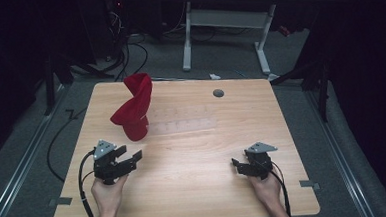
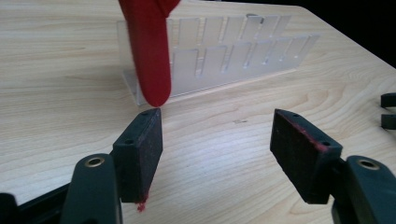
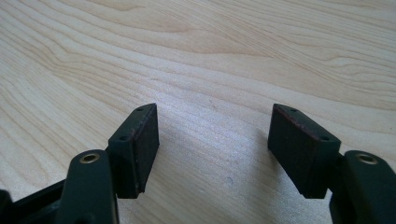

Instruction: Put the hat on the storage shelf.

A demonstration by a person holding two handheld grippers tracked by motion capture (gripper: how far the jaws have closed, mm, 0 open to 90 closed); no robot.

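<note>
A red cloth (image 1: 134, 109) is draped in a twisted bunch over the left end of a clear plastic rack (image 1: 181, 120) on the wooden table (image 1: 195, 188). In the left gripper view the red cloth (image 2: 149, 51) hangs down in front of the clear rack (image 2: 233, 51), just beyond the left jaw. My left gripper (image 1: 133, 156) stands open near the table's front left, a little short of the cloth, holding nothing. My right gripper (image 1: 238, 164) is open at the front right over bare wood, also holding nothing. The left gripper (image 2: 215, 133) and right gripper (image 3: 214, 128) both show wide gaps between their jaws.
A grey round cap (image 1: 218, 93) sits in the table near its far edge. Beyond the table stand a white desk frame (image 1: 224, 24) and loose cables (image 1: 128, 52) on the floor. Tape marks (image 1: 309, 184) lie near the table's front corners.
</note>
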